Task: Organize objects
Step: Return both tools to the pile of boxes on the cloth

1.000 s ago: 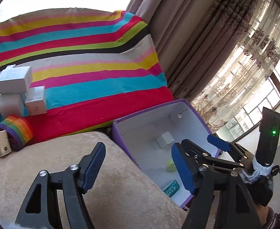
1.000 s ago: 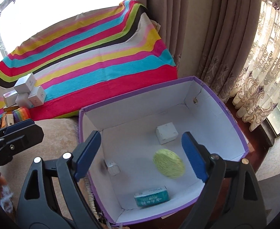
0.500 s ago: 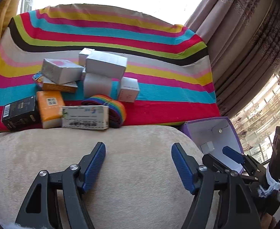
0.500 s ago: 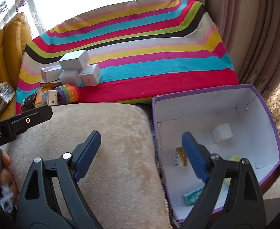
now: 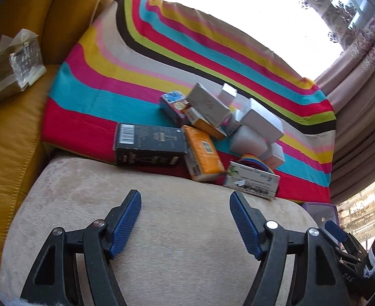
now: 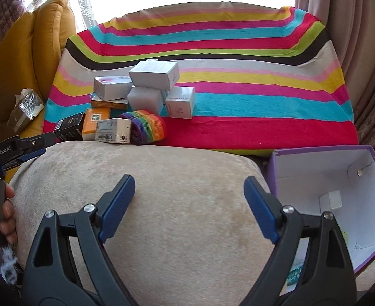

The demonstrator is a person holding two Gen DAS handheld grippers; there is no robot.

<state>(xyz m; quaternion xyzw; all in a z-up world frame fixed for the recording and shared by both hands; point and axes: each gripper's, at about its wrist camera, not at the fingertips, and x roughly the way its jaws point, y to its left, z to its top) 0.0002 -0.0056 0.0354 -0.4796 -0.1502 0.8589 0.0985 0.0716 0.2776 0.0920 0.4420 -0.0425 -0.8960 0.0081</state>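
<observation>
Boxes (image 5: 207, 127) lie piled on the striped blanket (image 5: 141, 58) near its front edge, past the cushion (image 5: 177, 229). We hold both jaws apart, empty. Our left gripper (image 5: 184, 219) looks nearer than our right gripper (image 6: 188, 204).

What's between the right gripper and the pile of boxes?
Only bare beige cushion separates the open right gripper from the pile of boxes, shown in the right wrist view.

In front of you is a beige cushion (image 6: 187, 204), a rainbow-striped blanket (image 6: 238, 51) behind it. A mustard-yellow sofa (image 5: 6, 153) holds what may be a foil-wrapped packet (image 5: 21, 61). Patterned curtains (image 5: 361, 76) hang right.
</observation>
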